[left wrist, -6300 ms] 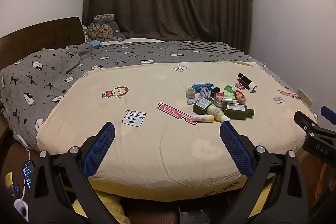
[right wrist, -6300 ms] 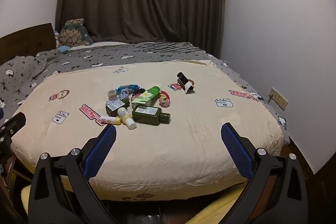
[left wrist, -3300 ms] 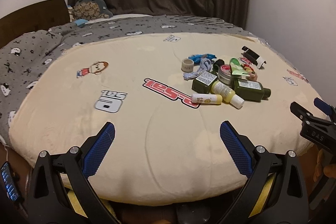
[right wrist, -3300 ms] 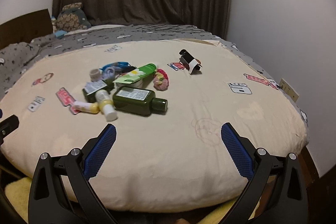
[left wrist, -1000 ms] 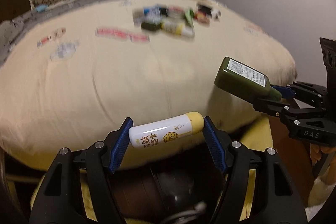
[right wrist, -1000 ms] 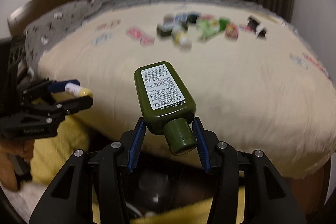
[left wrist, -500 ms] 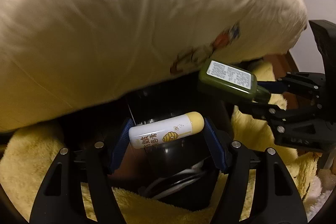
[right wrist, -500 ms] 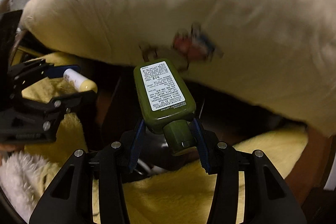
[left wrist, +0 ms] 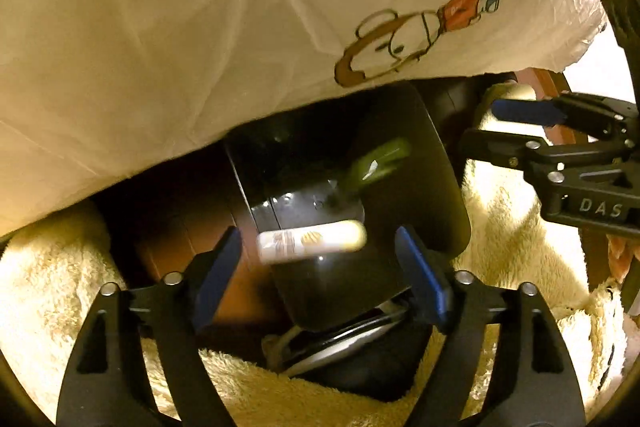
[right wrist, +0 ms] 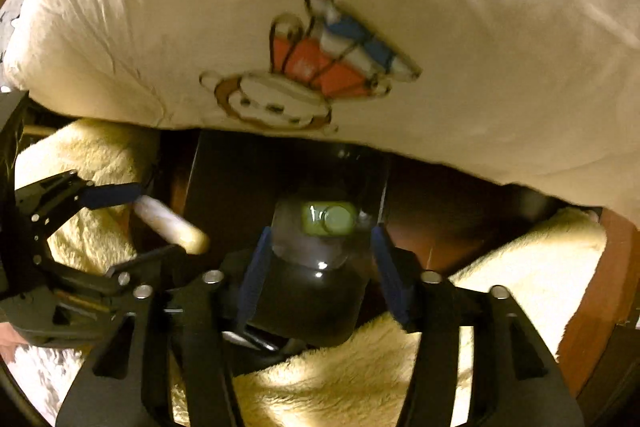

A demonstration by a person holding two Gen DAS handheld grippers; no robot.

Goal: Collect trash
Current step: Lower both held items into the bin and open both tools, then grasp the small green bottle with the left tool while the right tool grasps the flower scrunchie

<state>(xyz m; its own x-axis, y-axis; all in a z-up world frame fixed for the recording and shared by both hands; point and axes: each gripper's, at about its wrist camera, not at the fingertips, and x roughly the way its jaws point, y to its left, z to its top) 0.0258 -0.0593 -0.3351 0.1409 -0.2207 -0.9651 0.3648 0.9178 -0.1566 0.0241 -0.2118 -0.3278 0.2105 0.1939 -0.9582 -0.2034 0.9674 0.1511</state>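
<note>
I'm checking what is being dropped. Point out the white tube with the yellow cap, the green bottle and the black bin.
white tube (left wrist: 310, 242): left wrist view, middle of its printed body.
green bottle (right wrist: 329, 218): right wrist view, its cap end.
black bin (left wrist: 416, 187): left wrist view, bare inner wall.

We look steeply down from both wrist cameras, close above the dark bin (left wrist: 420, 187) at the bed's edge; the 2 views share that bin (right wrist: 224, 179), the cream quilt (left wrist: 200, 27) and each other's tongs at opposite borders.
</note>
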